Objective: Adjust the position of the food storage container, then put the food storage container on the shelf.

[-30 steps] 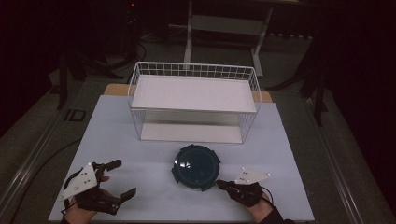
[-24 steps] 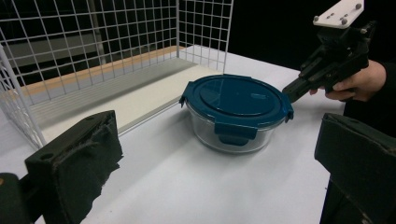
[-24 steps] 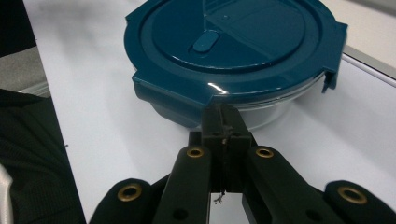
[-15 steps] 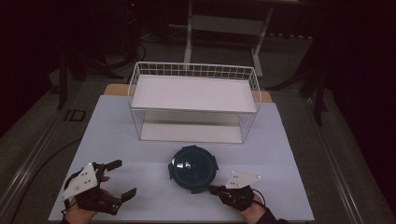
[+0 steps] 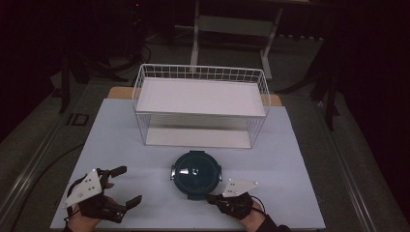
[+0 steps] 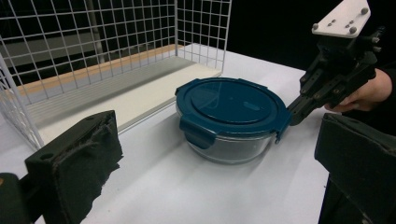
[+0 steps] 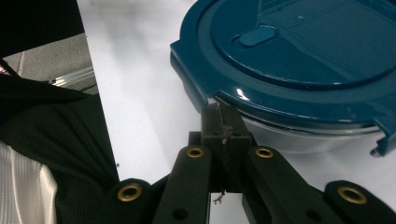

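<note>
Right gripper (image 7: 223, 122) jaws pressed together, nothing between them, tips at the rim of the blue-lidded glass container (image 5: 196, 174). Container sits on the table (image 5: 300, 159) just before the wire basket (image 5: 201, 103). Left gripper (image 5: 123, 184) jaws wide apart, holding nothing, well left of it.

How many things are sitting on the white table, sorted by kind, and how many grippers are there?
Wire baskets: 1
Glass containers with a blue lid: 1
Grippers: 2, the left gripper and the right gripper
Total: 4
</note>
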A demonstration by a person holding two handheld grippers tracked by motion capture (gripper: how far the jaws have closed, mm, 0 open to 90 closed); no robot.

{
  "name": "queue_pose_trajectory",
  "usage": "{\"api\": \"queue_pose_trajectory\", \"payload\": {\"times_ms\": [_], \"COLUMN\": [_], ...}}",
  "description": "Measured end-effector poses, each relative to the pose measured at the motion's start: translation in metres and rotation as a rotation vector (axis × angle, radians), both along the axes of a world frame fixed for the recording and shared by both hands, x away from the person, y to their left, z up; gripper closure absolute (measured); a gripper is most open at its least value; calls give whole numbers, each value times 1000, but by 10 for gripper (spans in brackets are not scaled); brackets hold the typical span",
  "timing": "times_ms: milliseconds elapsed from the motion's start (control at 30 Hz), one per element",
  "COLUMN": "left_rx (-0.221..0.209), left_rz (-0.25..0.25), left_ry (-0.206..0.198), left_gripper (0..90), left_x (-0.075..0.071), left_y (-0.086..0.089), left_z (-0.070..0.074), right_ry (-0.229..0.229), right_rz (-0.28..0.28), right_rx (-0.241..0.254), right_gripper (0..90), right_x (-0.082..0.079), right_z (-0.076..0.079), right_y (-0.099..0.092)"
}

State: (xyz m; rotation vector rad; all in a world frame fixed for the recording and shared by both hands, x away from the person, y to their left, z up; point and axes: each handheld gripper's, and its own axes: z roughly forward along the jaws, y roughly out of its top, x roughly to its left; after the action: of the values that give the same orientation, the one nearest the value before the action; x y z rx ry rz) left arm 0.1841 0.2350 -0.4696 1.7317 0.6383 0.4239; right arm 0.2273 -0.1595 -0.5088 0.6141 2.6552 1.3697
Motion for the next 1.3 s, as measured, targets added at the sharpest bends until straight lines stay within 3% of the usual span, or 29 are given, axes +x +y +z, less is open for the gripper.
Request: {"api": "queue_pose_trajectory", "payload": {"times_ms": [267, 367, 467, 767, 833, 933, 1000, 1067, 1167, 1233, 1300], "left_rx": [1, 2, -1, 5, 5, 1, 3, 4, -1, -9, -4], "left_rz": [-5, -6, -6, -13, -16, -17, -19, -30, -45, -53, -62], "left_ry": [1, 1, 1, 8, 10, 14, 17, 26, 35, 37, 38], "left_gripper": [3, 4, 4, 4, 4, 4, 3, 4, 3, 3, 4], "left_x": [0, 0, 0, 0, 0, 1, 1, 2, 3, 4, 5], "left_y": [0, 0, 0, -2, -3, -4, -5, -7, -10, -12, -15], "left_z": [0, 0, 0, -1, -1, -1, -1, -1, 3, 7, 12], "right_ry": [3, 24, 5, -22, -19, -48, -80, -75, -93, -106, -147], "right_rz": [0, 3, 2, -101, -119, -130, -152, -164, -138, -149, -158], "right_rx": [1, 22, 44, 109, 129, 140, 146, 169, 172, 192, 224], "right_gripper": [900, 900, 900, 895, 787, 548, 450, 345, 155, 128, 128], "right_x": [2, 3, 0, 8, 10, 10, 9, 9, 9, 8, 7], "right_z": [0, 1, 7, 22, 25, 30, 32, 34, 37, 40, 45], "right_y": [4, 1, -2, -32, -37, -41, -42, -43, -43, -44, -47]}}
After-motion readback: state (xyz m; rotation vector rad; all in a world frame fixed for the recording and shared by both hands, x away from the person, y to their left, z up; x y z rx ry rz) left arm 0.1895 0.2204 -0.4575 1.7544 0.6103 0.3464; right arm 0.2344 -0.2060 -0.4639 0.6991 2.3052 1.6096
